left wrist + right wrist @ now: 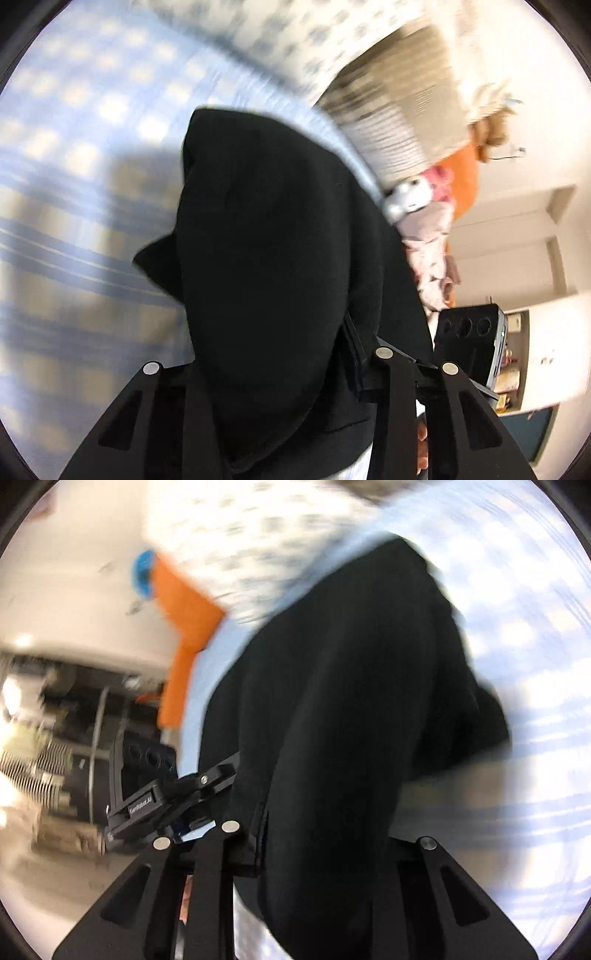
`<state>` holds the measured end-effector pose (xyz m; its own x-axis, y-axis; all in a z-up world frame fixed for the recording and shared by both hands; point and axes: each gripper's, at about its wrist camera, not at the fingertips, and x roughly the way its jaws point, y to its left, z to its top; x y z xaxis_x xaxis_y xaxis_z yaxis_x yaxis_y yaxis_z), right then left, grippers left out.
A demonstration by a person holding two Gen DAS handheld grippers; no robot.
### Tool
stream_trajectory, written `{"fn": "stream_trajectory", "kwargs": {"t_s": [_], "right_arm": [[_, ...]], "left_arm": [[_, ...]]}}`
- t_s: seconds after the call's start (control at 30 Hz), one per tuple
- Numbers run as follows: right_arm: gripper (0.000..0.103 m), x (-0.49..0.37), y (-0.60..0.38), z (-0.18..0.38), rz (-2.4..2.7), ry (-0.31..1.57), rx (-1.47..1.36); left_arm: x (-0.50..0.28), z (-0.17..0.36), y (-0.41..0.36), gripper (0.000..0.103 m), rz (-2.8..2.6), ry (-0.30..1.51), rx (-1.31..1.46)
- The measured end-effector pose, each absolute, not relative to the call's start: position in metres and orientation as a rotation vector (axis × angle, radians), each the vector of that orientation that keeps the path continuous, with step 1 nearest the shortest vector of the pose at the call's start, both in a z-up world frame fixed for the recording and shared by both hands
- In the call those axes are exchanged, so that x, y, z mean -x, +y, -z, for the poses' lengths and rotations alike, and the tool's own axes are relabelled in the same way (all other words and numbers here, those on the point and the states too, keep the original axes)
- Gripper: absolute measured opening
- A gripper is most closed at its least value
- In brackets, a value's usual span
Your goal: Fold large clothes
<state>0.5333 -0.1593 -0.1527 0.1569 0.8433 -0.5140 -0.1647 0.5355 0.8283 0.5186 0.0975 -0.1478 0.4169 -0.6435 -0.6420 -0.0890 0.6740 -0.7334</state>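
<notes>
In the left wrist view, the large black fabric garment [273, 266] hangs bunched over the left gripper [266, 369], above the blue-and-white checked bedsheet [74, 184]. Cloth hides the fingertips, so how far they stand apart cannot be told. The right gripper [469, 332] shows near, at the right.

In the right wrist view, the garment drapes over the right gripper [325, 842], its fingertips likewise buried. Motion blur suggests a fast swing; a loose hold could let the heavy cloth slip, or layers could fold unevenly.
</notes>
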Motion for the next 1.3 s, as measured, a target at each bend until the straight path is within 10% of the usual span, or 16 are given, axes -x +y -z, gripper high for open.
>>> {"fn": "stream_trajectory", "kwargs": {"t_s": [0.4,0.93,1.07,1.3], "right_arm": [[0.023,-0.394,0.146,0.021,-1.309,1.095,-0.475],[0.027,-0.225,0.337,0.19,-1.264,1.213,-0.051],[0.074,-0.228,0.318,0.198,-1.21,1.182,-0.031],[0.086,-0.256,0.271,0.13,-1.047,0.989,-0.018]], "left_arm": [[-0.254,-0.009,0.364,0.041,0.093,0.727,0.72],[-0.071,0.226,0.52,0.047,-0.136,0.756,0.97],[-0.066,0.236,0.52,0.079,-0.151,0.777,0.94],[-0.032,0.162,0.53,0.089,-0.345,0.818,0.689]]}}
